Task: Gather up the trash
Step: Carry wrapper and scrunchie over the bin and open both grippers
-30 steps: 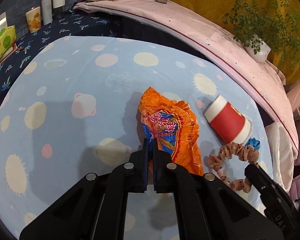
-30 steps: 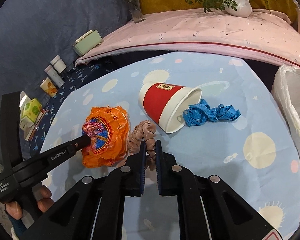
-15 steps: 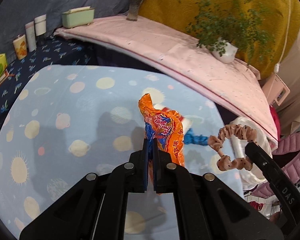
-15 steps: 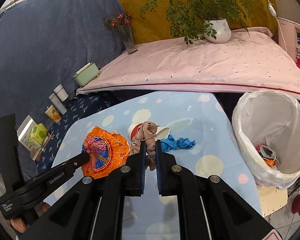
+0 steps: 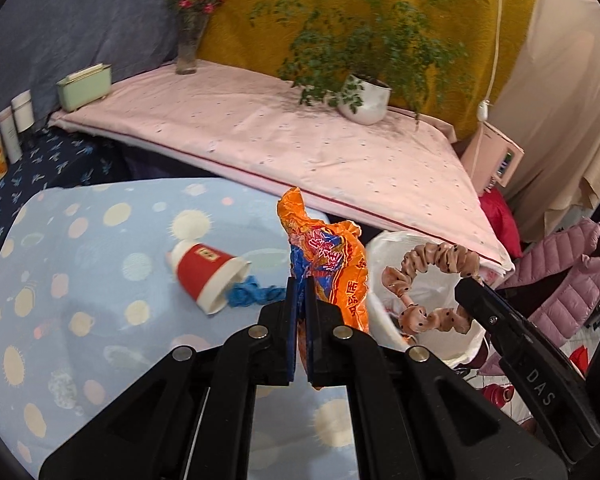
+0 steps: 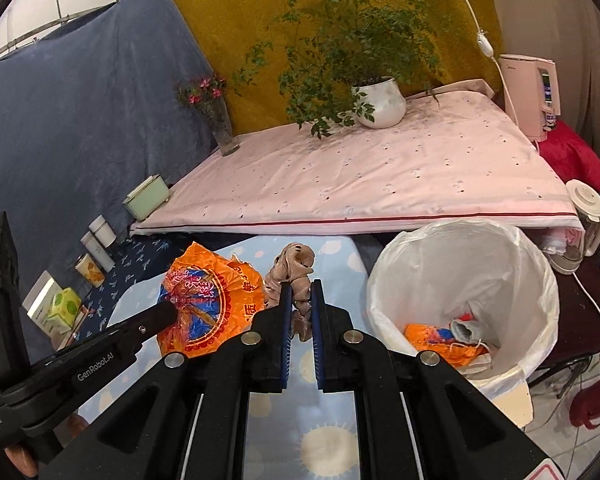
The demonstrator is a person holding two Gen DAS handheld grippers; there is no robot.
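Note:
My left gripper is shut on an orange snack wrapper and holds it in the air above the table's right edge. My right gripper is shut on a pink dotted scrunchie, also lifted; it shows in the left wrist view over the bin. The wrapper shows in the right wrist view. A white-lined trash bin stands to the right, with trash inside. A red paper cup lies on its side on the table beside a blue rag.
The table has a light blue spotted cloth. Behind it is a pink-covered surface with a potted plant, a flower vase and a green box. A pink jacket lies at right.
Both grippers have lifted their items off the table and moved right toward the bin. The cup and blue rag stayed on the table.

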